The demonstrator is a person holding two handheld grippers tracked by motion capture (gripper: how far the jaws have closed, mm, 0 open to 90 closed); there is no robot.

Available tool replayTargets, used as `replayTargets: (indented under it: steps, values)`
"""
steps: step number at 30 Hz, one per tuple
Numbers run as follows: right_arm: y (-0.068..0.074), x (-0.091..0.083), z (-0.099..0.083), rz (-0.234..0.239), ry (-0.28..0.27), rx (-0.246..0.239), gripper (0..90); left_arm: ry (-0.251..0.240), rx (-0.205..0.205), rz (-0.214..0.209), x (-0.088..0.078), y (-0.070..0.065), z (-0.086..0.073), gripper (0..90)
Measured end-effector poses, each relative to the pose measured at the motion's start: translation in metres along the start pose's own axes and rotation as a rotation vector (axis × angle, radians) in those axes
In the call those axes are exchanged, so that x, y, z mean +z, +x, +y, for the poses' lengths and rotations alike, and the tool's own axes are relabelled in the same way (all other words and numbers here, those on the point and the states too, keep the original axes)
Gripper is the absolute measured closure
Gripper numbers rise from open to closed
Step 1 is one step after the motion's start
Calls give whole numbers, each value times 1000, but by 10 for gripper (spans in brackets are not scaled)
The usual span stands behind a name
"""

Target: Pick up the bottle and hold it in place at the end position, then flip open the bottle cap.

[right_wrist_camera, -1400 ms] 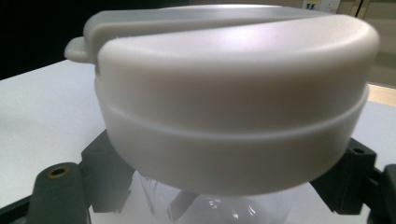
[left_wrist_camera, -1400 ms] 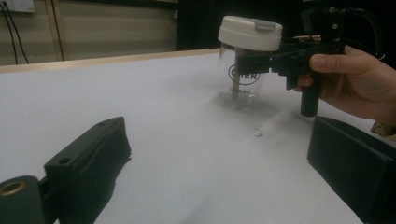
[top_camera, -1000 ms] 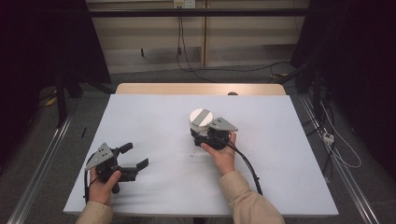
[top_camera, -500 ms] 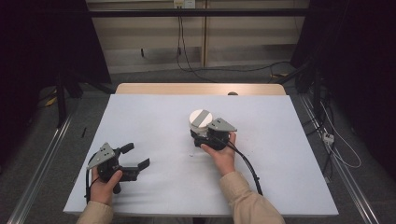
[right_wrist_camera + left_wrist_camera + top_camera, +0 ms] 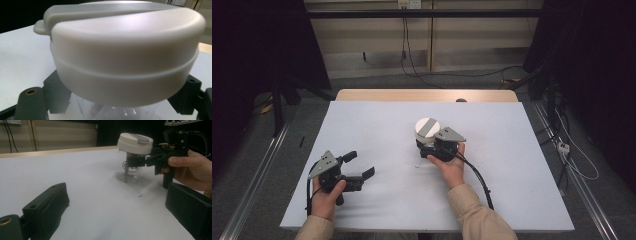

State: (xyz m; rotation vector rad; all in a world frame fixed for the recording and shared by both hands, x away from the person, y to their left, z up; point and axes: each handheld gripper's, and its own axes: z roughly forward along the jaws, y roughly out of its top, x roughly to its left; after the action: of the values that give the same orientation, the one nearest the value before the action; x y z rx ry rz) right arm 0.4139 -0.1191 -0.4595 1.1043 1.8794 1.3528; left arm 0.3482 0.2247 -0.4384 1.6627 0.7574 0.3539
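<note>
Both jaws of the right gripper [image 5: 426, 146] are pinching the light, slick clear jar [image 5: 128, 167] below its lid [image 5: 135, 143], while the left gripper [image 5: 360, 166] is resting spread.

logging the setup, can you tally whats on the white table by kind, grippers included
jar with white lid: 1, clear, upright, held by the right gripper
handheld grippers: 2, the right one plus the left gripper, which is open
small speck on the table: 1
total: 4
</note>
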Motion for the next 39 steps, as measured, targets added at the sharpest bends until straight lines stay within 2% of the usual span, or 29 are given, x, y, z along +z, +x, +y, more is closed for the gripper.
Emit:
replayTargets:
  steps: [15, 22, 32, 39]
  values:
    - [-1, 0, 0, 3, 0, 2, 191, 10, 9, -2, 11, -4, 7, 42]
    - [-1, 0, 0, 5, 1, 3, 191, 12, 26, -20, 19, -8, 10, 40]
    - [-1, 0, 0, 5, 2, 2, 191, 9, 27, -38, 24, -10, 14, 39]
    - [-1, 0, 0, 4, 4, 2, 191, 11, 39, -39, 30, -12, 18, 36]
